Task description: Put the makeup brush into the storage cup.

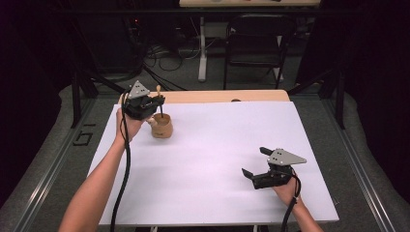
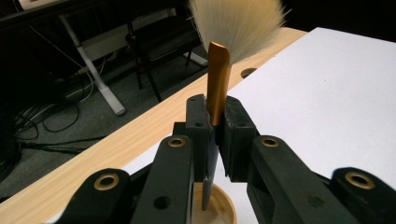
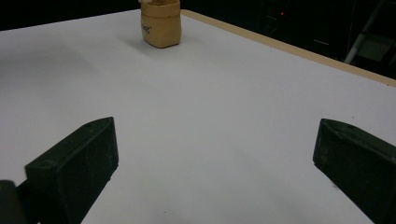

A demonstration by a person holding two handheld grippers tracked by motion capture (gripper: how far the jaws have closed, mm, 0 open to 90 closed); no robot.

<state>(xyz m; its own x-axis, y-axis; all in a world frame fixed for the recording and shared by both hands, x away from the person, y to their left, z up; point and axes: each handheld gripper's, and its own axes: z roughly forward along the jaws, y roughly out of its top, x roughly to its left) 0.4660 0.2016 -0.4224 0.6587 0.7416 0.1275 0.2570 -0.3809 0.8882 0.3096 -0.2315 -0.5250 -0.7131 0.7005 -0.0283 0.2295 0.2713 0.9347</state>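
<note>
White paper covers most of the wooden table [image 1: 220, 96], with a dark room, cables and a black chair [image 1: 256, 43] behind it. At about ten o'clock on the sheet stands a small tan cup [image 1: 161, 127], and we hold our left gripper [image 1: 155, 102] right above it, jaws clamped tight on a brush [image 2: 218, 84]: gold ferrule and pale bristles pointing up, grey handle pointing down toward the cup's mouth, as the left gripper view shows. We judge the step in hand to be standing the brush in the cup, handle first. Whether the tip is already inside or just over the rim we cannot tell.

Next we would lower straight down, keeping the handle centred over the opening, and only then ease the jaws apart; the cup looks light and could tip if the handle catches its rim.

Our right gripper [image 1: 255, 161] rests at about four o'clock, well apart from the cup, jaws spread wide and holding nothing. Nothing lies between it and the cup. A round hole [image 1: 236, 100] in the bare wood at twelve o'clock is out of the way.
</note>
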